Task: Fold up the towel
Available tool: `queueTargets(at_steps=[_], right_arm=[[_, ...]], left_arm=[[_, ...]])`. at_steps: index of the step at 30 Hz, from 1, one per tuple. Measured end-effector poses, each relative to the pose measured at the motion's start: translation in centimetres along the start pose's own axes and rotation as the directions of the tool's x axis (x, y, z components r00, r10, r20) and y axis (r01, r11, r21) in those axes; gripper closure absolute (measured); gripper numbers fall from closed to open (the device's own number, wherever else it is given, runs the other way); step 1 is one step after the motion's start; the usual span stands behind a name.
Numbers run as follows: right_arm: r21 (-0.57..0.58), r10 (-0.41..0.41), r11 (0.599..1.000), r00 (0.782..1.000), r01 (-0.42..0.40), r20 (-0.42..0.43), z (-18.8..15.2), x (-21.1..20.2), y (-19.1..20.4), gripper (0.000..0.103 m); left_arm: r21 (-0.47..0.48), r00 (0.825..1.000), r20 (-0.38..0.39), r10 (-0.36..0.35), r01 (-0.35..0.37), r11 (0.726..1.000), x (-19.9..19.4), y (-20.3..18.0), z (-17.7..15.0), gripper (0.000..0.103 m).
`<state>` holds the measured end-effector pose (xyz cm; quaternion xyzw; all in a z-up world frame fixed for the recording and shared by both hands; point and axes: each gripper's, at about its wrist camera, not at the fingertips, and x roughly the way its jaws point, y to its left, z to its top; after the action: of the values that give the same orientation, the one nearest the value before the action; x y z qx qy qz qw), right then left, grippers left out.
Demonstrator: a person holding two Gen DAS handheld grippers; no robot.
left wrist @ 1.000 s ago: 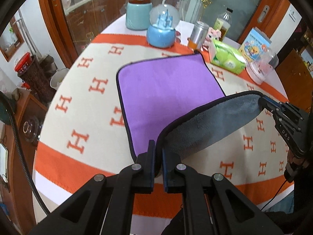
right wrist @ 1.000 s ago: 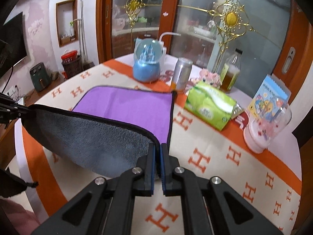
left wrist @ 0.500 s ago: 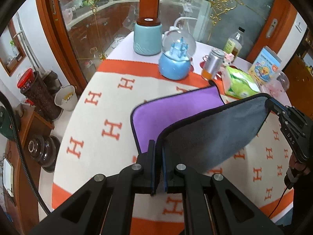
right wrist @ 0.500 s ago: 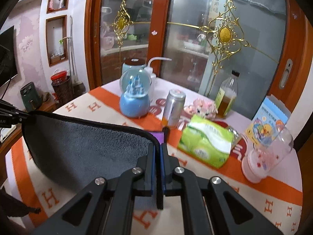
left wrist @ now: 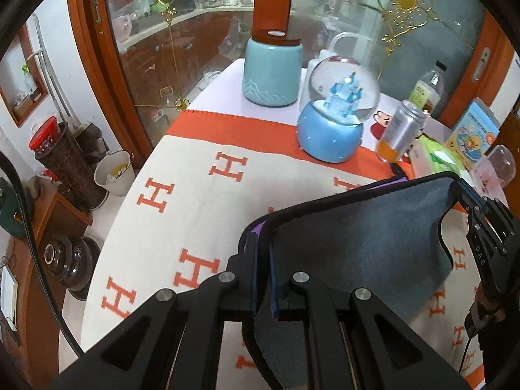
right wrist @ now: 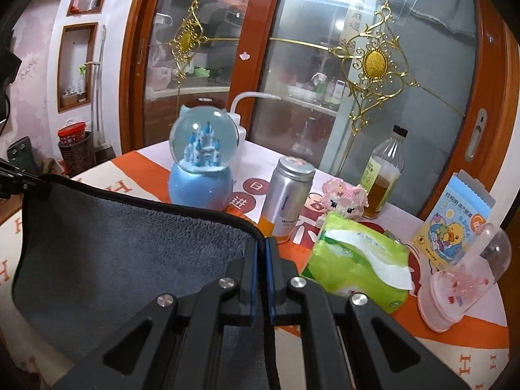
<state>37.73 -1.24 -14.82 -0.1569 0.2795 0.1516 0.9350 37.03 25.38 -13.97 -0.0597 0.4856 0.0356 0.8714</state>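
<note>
The towel (left wrist: 357,247) is purple on one side and grey on the other, with a dark hem. Its grey side faces up as the lifted half hangs stretched between both grippers over the lower half; only a sliver of purple shows. My left gripper (left wrist: 262,250) is shut on one near corner. My right gripper (right wrist: 262,247) is shut on the other corner; it also shows in the left wrist view (left wrist: 468,195). The grey towel (right wrist: 130,253) fills the right wrist view's lower left.
The table wears a white and orange cloth (left wrist: 195,201) with H marks. Close beyond the towel stand a blue snow globe (left wrist: 334,123), a metal can (right wrist: 287,198), a green tissue pack (right wrist: 357,263), a bottle (right wrist: 385,175), a pink cup (right wrist: 461,286) and a teal jar (left wrist: 271,71).
Both grippers carried the lifted towel edge forward toward the far edge. The grey underside now covers nearly all of the purple side.
</note>
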Motion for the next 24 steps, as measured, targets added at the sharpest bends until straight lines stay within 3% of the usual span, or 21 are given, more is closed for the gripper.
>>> queueTargets(at_steps=[8,14,16,20,24], right_arm=[[0.023,-0.012,1.000,0.999,0.013,-0.040,-0.5,2.4,0.5,0.096],[0.048,-0.026,0.998,0.997,0.029,-0.073,-0.9,3.4,0.3,0.086],[0.057,-0.032,0.998,0.996,0.036,-0.079,-1.0,3.4,0.1,0.075],[0.076,-0.038,0.996,0.996,0.045,-0.082,-1.1,3.1,-0.4,0.068],[0.110,-0.029,0.993,0.996,0.039,-0.087,-1.3,2.5,-1.0,0.055]], left_arm=[[0.005,0.999,-0.052,0.012,-0.011,1.000,3.4,0.2,0.3,0.098],[0.008,0.996,-0.084,0.013,-0.012,1.000,4.7,0.4,0.4,0.095],[0.008,0.996,-0.092,0.010,-0.009,1.000,5.0,0.3,0.4,0.088],[0.006,0.996,-0.091,0.007,-0.006,1.000,5.1,0.2,0.3,0.069],[-0.007,0.995,-0.104,0.000,0.000,1.000,4.6,0.0,0.2,0.054]])
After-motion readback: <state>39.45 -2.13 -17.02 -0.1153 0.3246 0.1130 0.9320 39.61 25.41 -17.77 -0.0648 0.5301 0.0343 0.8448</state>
